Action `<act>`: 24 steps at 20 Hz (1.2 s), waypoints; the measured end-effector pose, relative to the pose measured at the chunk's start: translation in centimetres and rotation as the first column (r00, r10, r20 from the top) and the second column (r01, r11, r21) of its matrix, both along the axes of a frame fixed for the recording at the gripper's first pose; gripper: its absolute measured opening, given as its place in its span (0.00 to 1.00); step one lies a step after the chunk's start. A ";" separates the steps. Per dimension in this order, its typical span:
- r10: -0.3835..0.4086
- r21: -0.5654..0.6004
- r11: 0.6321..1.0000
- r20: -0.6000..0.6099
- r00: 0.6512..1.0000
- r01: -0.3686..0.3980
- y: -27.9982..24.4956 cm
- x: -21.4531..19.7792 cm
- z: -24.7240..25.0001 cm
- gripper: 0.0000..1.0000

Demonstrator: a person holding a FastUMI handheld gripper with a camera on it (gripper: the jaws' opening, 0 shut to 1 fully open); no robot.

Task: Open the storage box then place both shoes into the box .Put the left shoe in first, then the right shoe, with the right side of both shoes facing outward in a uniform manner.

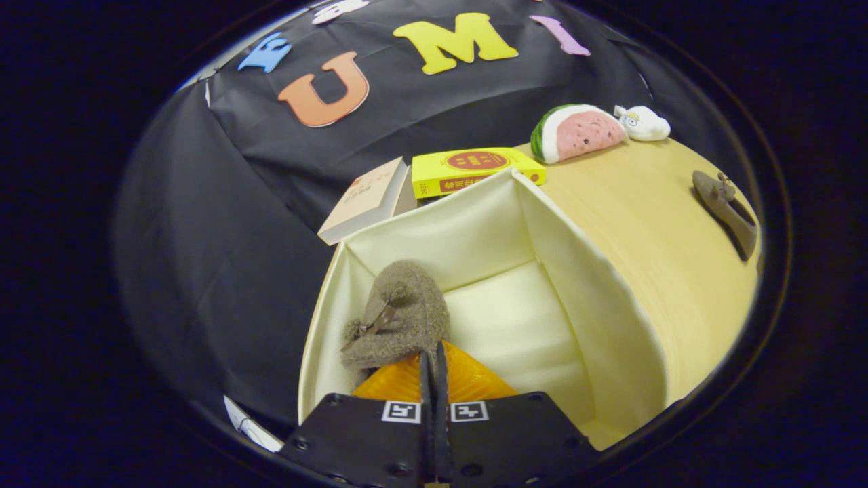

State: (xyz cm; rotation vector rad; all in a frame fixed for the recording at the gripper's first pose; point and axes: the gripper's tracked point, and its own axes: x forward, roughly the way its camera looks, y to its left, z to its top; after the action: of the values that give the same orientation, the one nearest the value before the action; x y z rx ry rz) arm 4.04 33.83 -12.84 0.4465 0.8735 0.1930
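Gripper (434,359) pinched on first shoe (400,318), lowering into open box (610,298) by its left wall. Next: release, fetch second shoe (727,210) from table (651,203).

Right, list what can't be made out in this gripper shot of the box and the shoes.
- Gripper: fingers closed on the shoe in the storage box; the fingers hide its heel and the contact.
- That shoe: left or right can't be told; its near end is covered.
- Second shoe on the table: small and warped at the fisheye rim, side unclear.
- Box's near wall: hidden behind the gripper body.
- Books: lower parts hidden by the box's far wall.
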 end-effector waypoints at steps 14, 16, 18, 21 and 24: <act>0.255 -0.198 0.963 0.478 0.840 -0.180 -1.8 -1.1 10.4 0.87; 0.260 -0.217 0.961 0.509 0.821 -0.169 -4.7 -0.9 12.2 0.93; 0.243 -0.218 0.965 0.530 0.812 -0.147 -8.7 -0.4 13.5 0.94; 0.215 -0.253 0.964 0.551 0.806 -0.084 -15.7 0.0 14.0 0.95; 0.196 -0.309 0.951 0.561 0.804 -0.016 -23.2 0.6 13.3 0.94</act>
State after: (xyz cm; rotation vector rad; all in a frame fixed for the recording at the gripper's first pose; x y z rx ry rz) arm 4.60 10.65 0.42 0.0411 0.2989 0.2840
